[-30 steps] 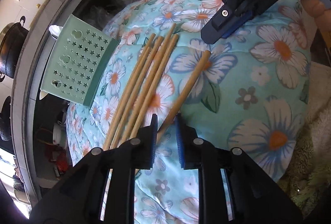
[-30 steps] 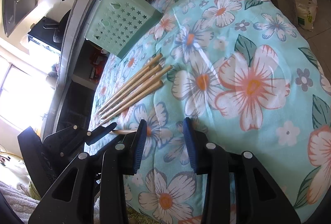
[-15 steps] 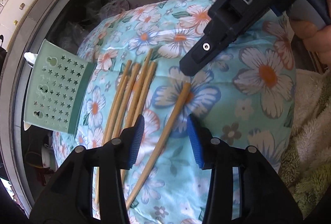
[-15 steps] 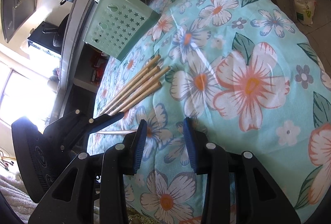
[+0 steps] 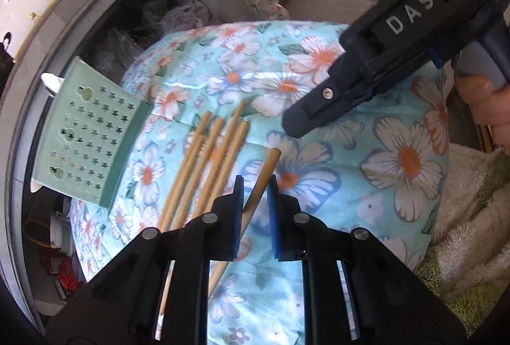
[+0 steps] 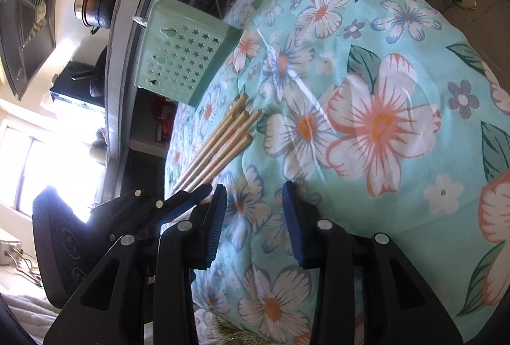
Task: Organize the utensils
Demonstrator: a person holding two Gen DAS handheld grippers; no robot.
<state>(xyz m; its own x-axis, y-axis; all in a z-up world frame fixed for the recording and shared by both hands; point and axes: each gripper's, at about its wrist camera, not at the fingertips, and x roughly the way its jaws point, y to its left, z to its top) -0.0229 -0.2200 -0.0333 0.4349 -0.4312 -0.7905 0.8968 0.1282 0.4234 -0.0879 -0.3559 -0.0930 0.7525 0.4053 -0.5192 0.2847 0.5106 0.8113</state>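
Wooden chopstick lies between the pads of the left gripper, whose jaws are closing on it; whether the pads press yet cannot be told. Five more chopsticks lie side by side just left of it on the floral cloth, near the green holder. The right gripper hovers unclenched, gripping nothing.
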